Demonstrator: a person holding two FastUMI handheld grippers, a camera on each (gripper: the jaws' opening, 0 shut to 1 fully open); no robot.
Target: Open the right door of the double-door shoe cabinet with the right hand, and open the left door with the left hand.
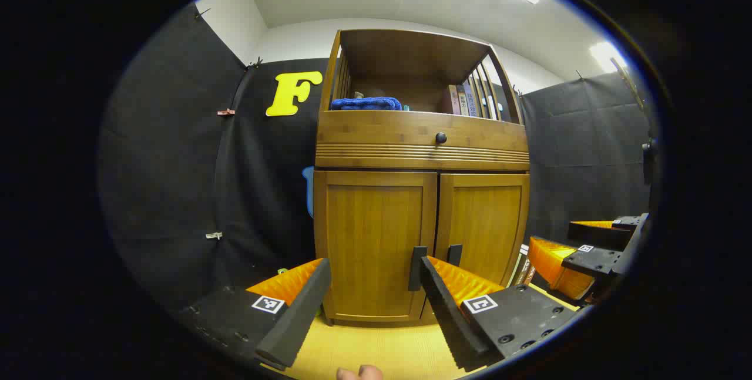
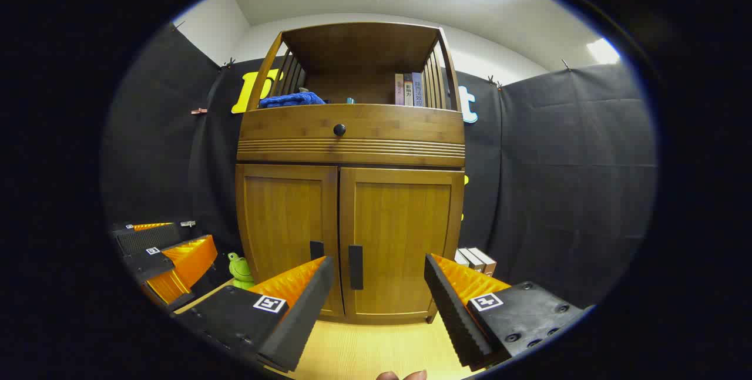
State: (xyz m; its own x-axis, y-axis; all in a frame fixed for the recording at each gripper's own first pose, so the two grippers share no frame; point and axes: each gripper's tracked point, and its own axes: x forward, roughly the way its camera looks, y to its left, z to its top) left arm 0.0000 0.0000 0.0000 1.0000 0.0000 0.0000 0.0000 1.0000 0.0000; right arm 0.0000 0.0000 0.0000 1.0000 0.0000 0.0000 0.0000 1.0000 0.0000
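Fingertips of a hand (image 1: 359, 373) peek in at the bottom edge of the left gripper view, just under the left gripper (image 1: 371, 277), whose jaws stand wide apart with nothing between them. Beyond it stands the shoe cabinet (image 1: 420, 157) on a pale yellow floor (image 1: 376, 350), both doors shut. From this view the left door (image 1: 375, 244) lies straight ahead, framed between the fingers, and its dark handle (image 1: 416, 268) sits just beside the tip of one finger (touching or not, I cannot tell).

Seen from the right gripper view, the right gripper (image 2: 379, 277) also has its jaws wide and empty, set before the right door (image 2: 399, 242), whose handle (image 2: 355, 266) shows in the gap between the fingers, apart from both. Off at the left edge of this view, the left gripper (image 2: 167, 259) shows again.

Above the doors runs a drawer front with a round black knob (image 2: 339, 129). On the open shelf lie a blue towel (image 2: 291, 100) and a few upright books (image 2: 409, 89). A green frog toy (image 2: 239, 270) sits on the floor left of the cabinet.
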